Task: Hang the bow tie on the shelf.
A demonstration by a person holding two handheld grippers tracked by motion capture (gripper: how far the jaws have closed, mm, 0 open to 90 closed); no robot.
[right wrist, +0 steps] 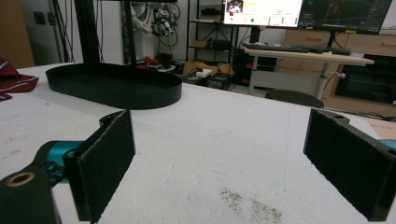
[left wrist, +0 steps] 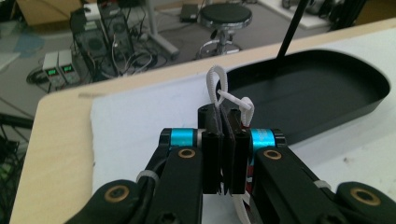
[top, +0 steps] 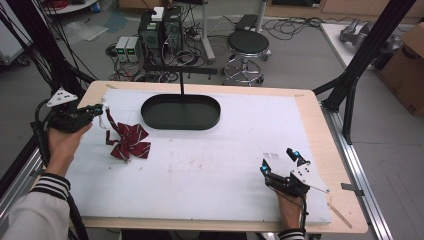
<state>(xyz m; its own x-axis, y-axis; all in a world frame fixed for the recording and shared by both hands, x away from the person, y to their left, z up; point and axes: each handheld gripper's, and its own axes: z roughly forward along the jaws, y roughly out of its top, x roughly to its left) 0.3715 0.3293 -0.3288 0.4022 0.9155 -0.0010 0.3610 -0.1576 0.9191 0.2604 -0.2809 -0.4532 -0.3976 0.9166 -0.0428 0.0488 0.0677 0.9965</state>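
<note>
A dark red striped bow tie (top: pixel 128 142) lies on the white mat at the left, its white elastic cord (top: pixel 106 114) running up to my left gripper (top: pixel 100 108). That gripper is shut on the cord (left wrist: pixel 223 95), whose knotted loop sticks up between the jaws, close to the black oval tray (left wrist: pixel 317 95). The tray (top: pixel 180 111) sits at the mat's far middle with a thin black post (top: pixel 181 82) rising from it. My right gripper (top: pixel 281 161) rests open at the near right with nothing between its pads (right wrist: pixel 105 158). Its view has the tray (right wrist: pixel 116 86) ahead and the red fabric (right wrist: pixel 14 79) at far left.
The white mat (top: pixel 225 150) covers a wooden table (top: pixel 320 125). Beyond the far edge stand a black stool (top: pixel 247 47), computer boxes and tangled cables (top: pixel 160 35). Black frame posts (top: pixel 360 60) rise at the right and left sides.
</note>
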